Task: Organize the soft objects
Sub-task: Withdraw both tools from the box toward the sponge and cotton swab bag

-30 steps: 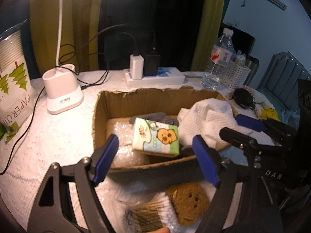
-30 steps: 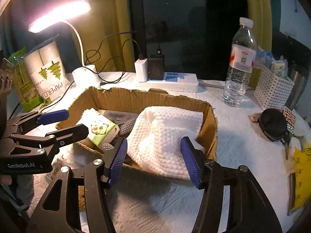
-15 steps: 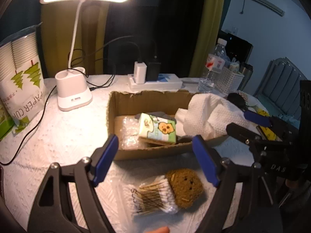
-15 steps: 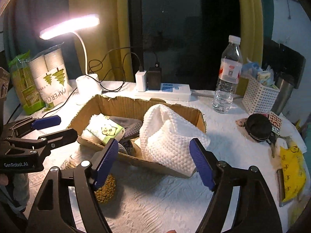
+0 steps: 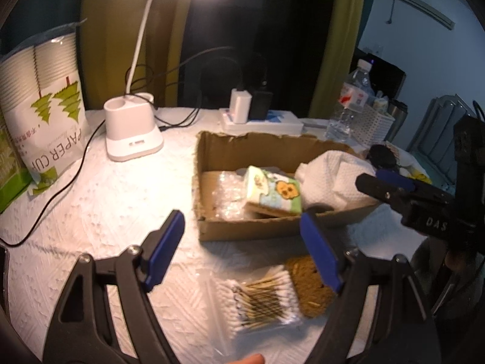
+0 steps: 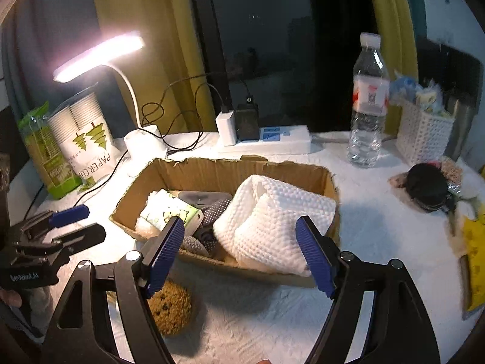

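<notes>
**A:** Where is the brown sponge (image 5: 309, 288) lying?

**B:** On the table, outside the cardboard box (image 5: 251, 230), at five o'clock from my left claw (image 5: 242, 251), nearer it than my right claw (image 6: 241, 254).

**A:** Holding anything?

**B:** No. Both are gaping empty; the right's jaws have just been opening.

The left gripper (image 5: 242, 251) is tilted downward with its blue-padded jaws standing well apart and nothing between them; its pads (image 5: 165, 250) touch nothing; seen from the right wrist view it sits off to the left of the right gripper, its black body turned sideways, with part of a hand (image 6: 9, 297) showing below it; the right gripper (image 6: 241, 256) also slopes downward, its jaws have just been opening and now stand wide, with nothing pinched between the ribbed blue pads (image 6: 315, 256); from the left wrist view the right gripper lies to the right of the left gripper, fingers pointing left
</notes>
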`<state>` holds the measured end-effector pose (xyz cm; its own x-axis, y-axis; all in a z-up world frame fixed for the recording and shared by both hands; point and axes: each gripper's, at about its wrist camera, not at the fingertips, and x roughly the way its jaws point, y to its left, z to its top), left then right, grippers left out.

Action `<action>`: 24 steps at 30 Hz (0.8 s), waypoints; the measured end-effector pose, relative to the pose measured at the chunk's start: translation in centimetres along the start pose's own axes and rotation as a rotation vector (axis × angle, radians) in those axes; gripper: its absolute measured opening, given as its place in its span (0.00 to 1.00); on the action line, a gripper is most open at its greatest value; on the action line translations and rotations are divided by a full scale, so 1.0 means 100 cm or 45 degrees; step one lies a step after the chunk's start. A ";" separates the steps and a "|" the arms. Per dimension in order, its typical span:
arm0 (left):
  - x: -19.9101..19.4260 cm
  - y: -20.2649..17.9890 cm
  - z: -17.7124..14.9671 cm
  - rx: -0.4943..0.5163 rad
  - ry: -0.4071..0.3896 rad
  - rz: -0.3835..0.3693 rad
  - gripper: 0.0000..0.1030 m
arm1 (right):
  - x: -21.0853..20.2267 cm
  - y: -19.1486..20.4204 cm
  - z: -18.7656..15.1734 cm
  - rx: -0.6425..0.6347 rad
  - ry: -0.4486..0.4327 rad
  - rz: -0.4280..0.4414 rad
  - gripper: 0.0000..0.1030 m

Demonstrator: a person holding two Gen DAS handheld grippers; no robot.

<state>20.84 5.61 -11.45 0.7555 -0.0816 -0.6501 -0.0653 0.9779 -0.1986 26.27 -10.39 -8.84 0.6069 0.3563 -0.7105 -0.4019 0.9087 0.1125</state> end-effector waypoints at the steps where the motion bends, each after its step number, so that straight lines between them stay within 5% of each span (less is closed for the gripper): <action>1: 0.002 0.002 0.000 -0.003 0.005 0.003 0.78 | 0.009 -0.002 0.001 0.018 0.022 0.011 0.77; 7: 0.015 0.012 -0.001 -0.016 0.040 0.007 0.78 | 0.041 -0.006 -0.003 0.093 0.106 0.044 0.77; 16: 0.000 0.009 -0.001 -0.006 0.006 -0.019 0.78 | -0.002 0.014 0.014 -0.071 -0.123 -0.097 0.84; 24: -0.027 0.008 -0.004 -0.011 -0.045 -0.023 0.78 | -0.028 0.030 0.011 -0.108 -0.146 -0.102 0.85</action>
<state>18.45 6.58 -10.18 0.7790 -0.0920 -0.6202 -0.0573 0.9746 -0.2166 24.10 -8.42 -5.77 0.7114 0.3104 -0.6305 -0.4028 0.9153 -0.0039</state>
